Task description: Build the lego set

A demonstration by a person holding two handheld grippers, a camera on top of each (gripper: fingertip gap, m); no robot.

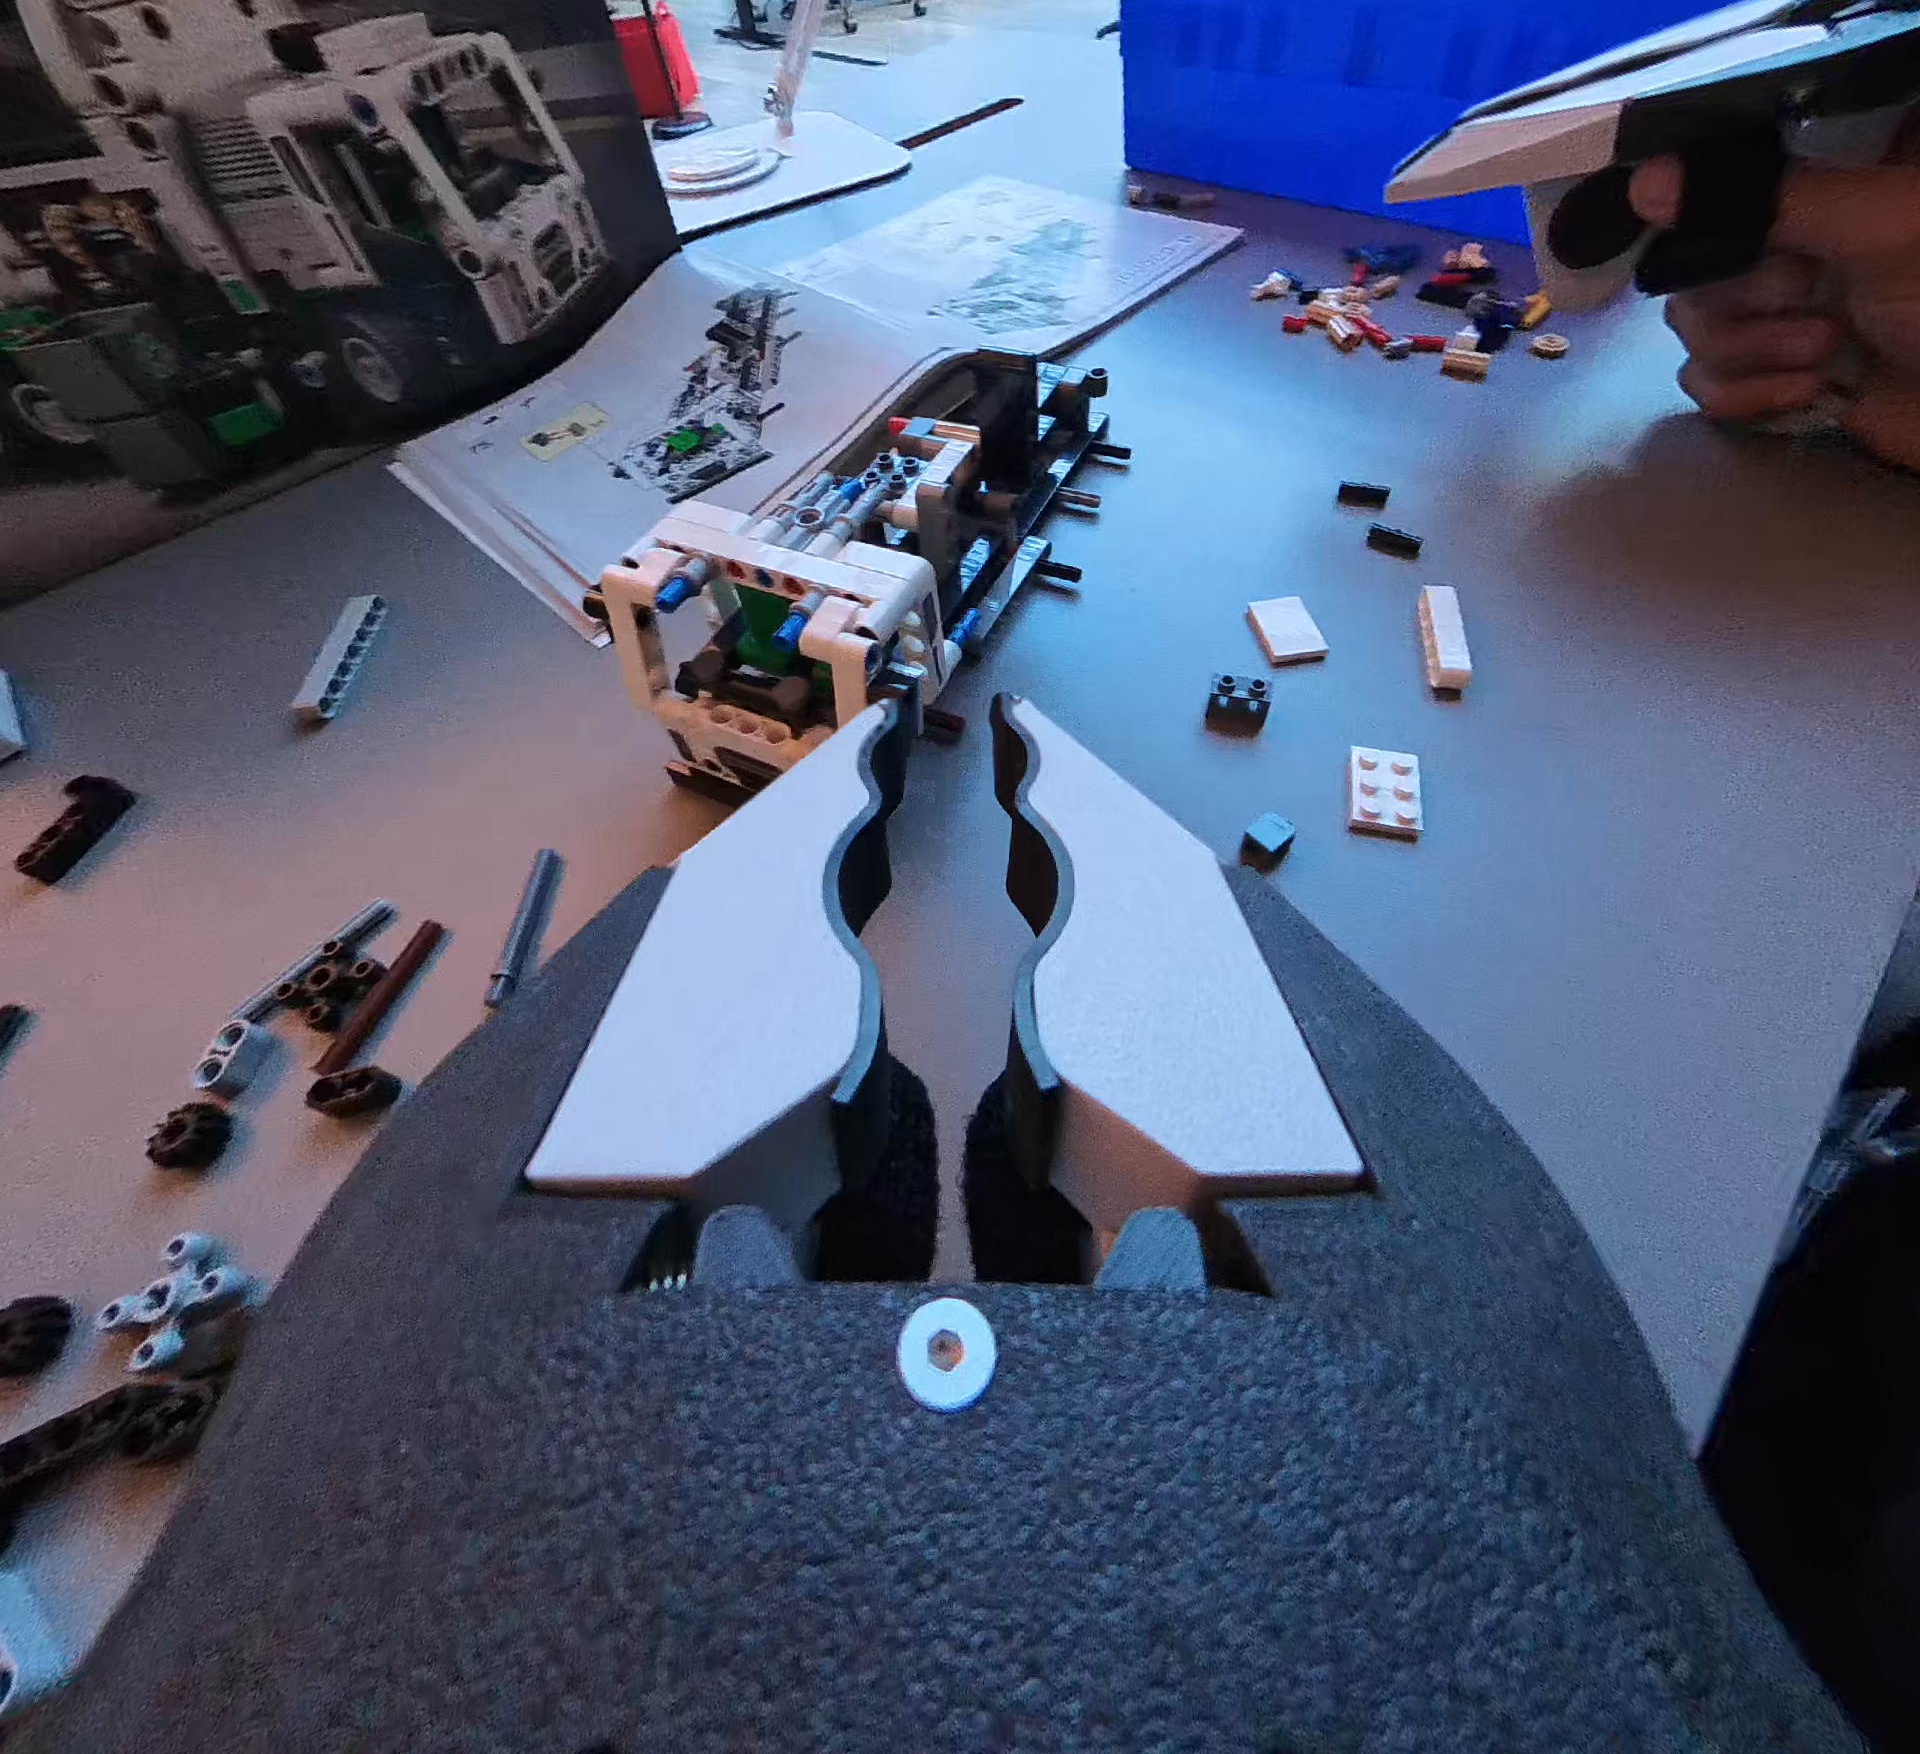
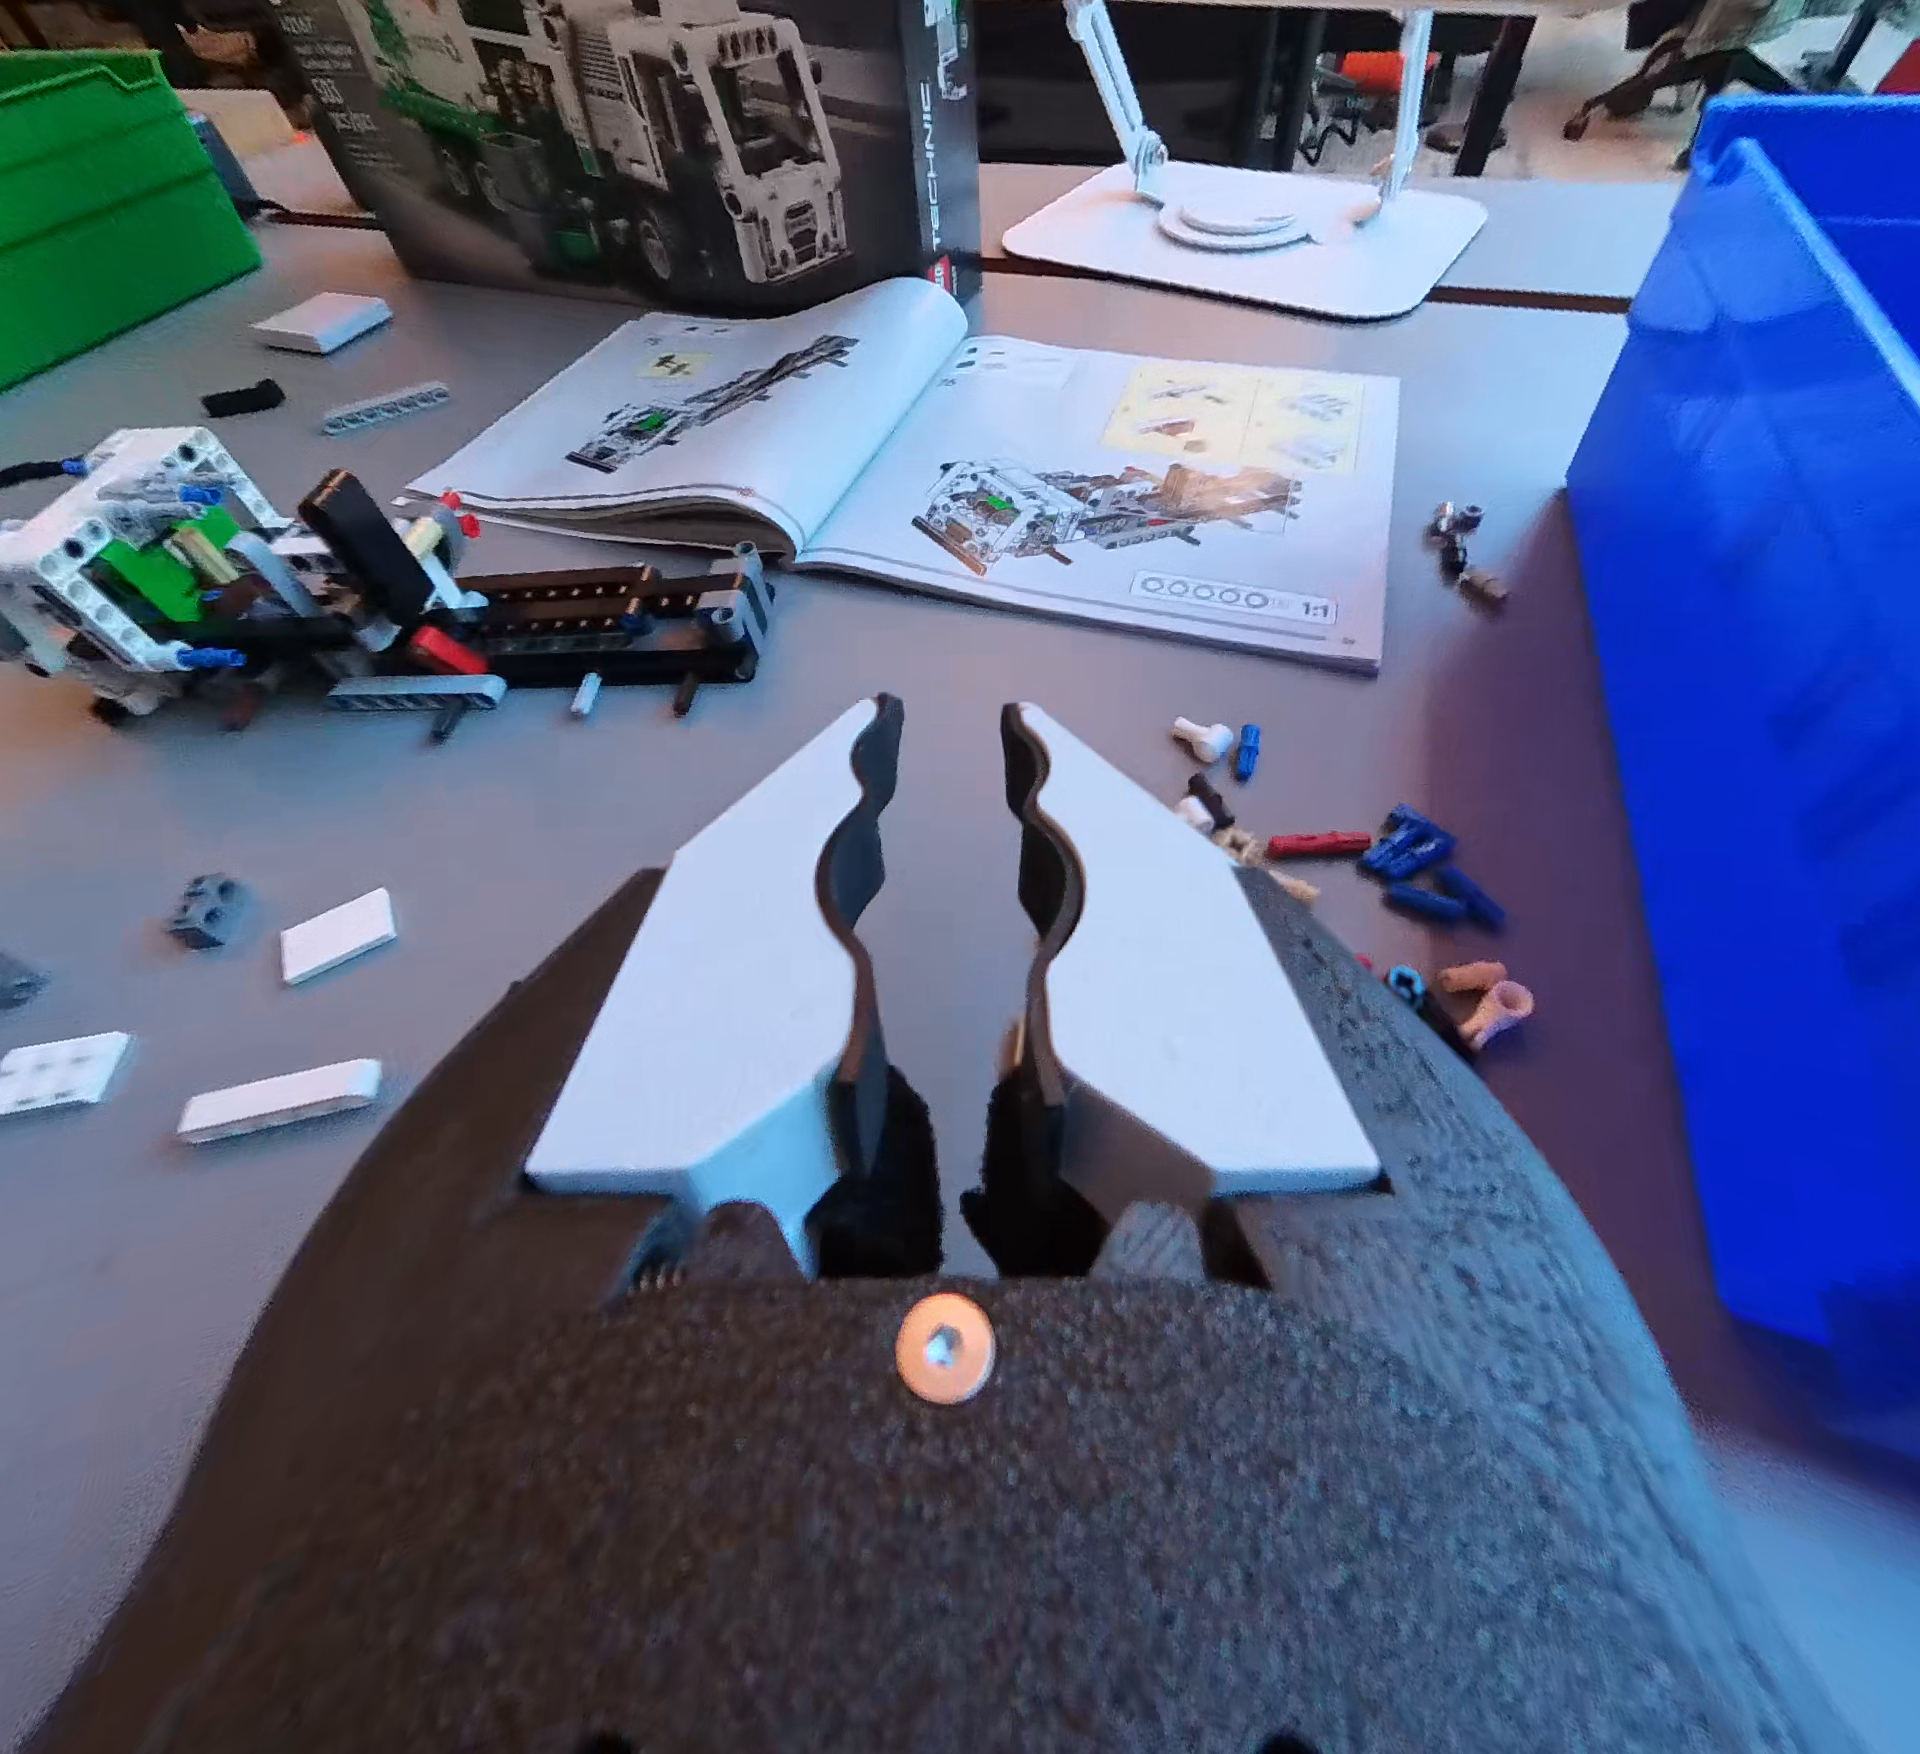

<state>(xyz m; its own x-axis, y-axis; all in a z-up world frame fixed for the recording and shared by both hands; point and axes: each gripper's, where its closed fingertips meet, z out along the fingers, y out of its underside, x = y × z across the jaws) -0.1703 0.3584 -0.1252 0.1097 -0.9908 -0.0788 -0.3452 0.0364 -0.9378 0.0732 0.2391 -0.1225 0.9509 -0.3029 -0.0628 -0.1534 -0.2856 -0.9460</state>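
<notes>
Left claw (image 1: 943, 717) and right claw (image 2: 951, 717), each with fingers parted and empty, above the grey surface (image 2: 520, 821). The partly built truck model (image 1: 831, 582) lies on the surface just beyond the left claw's tips, beside the open instruction booklet (image 2: 935, 457). Loose pins (image 2: 1413, 863) lie scattered near the blue bin (image 2: 1766, 665).

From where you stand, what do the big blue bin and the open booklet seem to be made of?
The big blue bin looks like moulded plastic: uniform colour, smooth walls with a soft sheen. The open instruction booklet looks like printed paper, probably semi-gloss: thin pages curling at the spine.
</notes>
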